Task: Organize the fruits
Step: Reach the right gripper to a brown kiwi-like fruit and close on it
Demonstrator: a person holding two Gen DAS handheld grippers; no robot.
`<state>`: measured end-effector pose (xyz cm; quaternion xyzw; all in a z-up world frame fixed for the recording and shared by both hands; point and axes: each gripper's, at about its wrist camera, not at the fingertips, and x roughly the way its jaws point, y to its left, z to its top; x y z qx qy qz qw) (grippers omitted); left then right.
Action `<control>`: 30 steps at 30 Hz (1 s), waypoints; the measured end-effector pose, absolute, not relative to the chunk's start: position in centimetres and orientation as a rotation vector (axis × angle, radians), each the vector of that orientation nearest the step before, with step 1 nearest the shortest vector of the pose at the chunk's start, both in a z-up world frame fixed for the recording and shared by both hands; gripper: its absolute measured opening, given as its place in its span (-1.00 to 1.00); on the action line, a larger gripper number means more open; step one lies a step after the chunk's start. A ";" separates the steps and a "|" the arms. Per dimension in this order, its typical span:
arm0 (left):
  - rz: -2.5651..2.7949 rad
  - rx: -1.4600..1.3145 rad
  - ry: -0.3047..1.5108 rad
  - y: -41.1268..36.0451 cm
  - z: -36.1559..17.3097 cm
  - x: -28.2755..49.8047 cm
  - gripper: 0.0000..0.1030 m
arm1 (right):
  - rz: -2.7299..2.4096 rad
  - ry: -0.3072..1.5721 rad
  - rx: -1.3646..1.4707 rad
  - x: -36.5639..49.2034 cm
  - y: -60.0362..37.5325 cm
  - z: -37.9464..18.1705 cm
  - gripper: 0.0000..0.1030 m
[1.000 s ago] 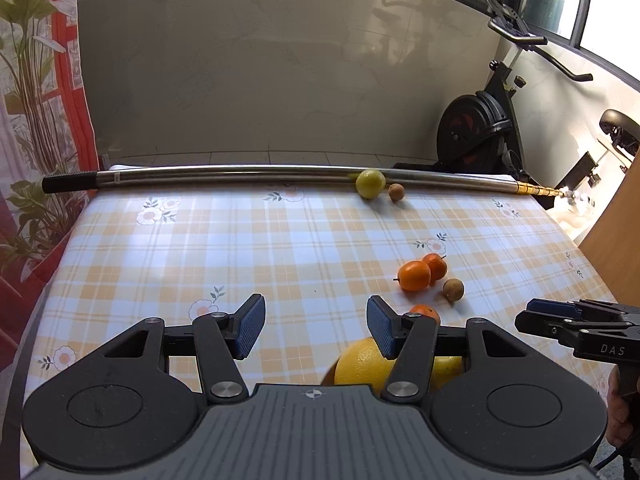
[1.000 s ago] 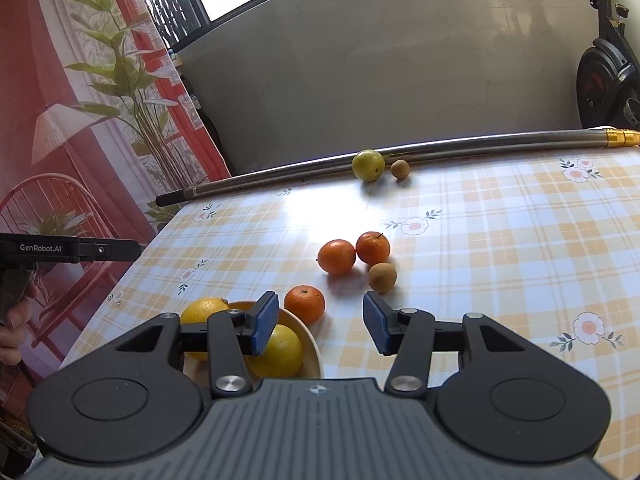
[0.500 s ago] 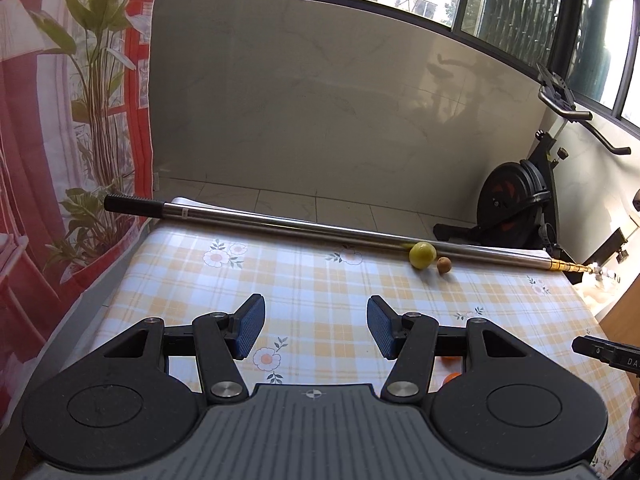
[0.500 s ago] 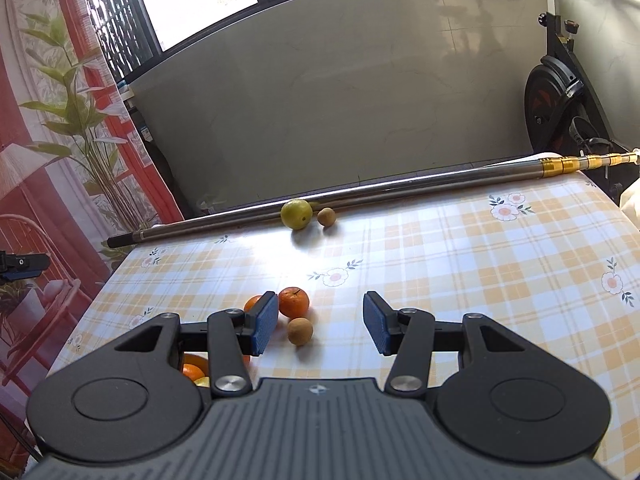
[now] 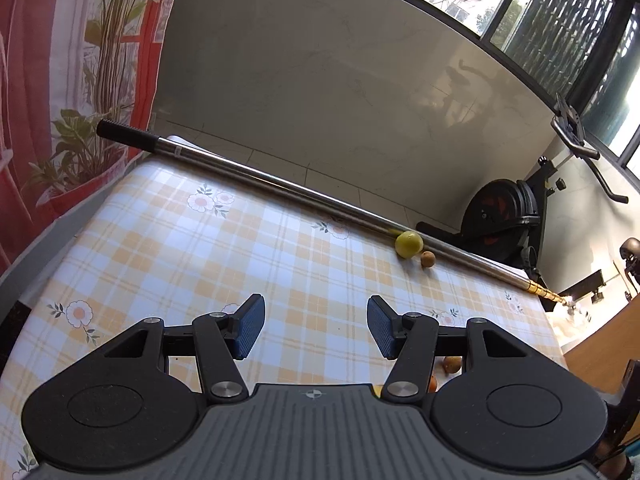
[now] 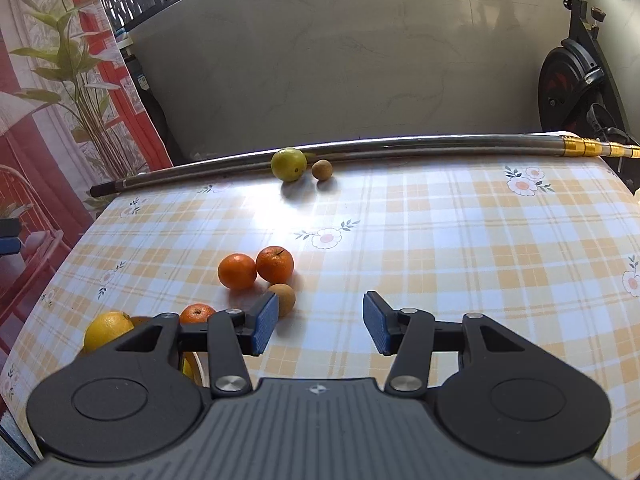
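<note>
Left wrist view: the left gripper [image 5: 316, 330] hangs over the checked tablecloth [image 5: 168, 248], jaws spread wide with nothing between the blue pads [image 5: 250, 326]. A steel pole [image 5: 280, 188] lies along the far edge of the table, its long axis running from the black grip at upper left down to the gold tip at right. A green-yellow citrus [image 5: 409, 244] rests against the pole, and a small brown fruit [image 5: 428, 259] sits just beside it on the right. Under the right finger, another brown fruit [image 5: 452, 364] and a sliver of orange [image 5: 433, 384] peek out. An exercise bike [image 5: 508, 216] stands beyond the table.

Right wrist view: the right gripper [image 6: 320, 324] is also wide apart and holds nothing; it touches no fruit. The pole [image 6: 400, 148] crosses the far edge, left to right, gold tip on the right. The citrus [image 6: 289, 164] touches it, with the small brown fruit [image 6: 321, 169] just to its right. In the middle of the cloth two oranges [image 6: 237, 271] touch each other, and a brown fruit [image 6: 283, 299] sits just in front of them, partly behind the left pad [image 6: 265, 322]. A third orange [image 6: 197, 313] and a yellow fruit [image 6: 107, 329] show behind the left finger; what the yellow fruit rests in is hidden.
</note>
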<state>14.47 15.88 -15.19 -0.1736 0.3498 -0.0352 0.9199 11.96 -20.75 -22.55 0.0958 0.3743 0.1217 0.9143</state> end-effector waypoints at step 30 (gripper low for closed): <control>-0.036 -0.232 0.769 13.1 -16.6 18.6 0.23 | 0.386 0.789 0.143 15.9 -17.5 -26.9 -0.46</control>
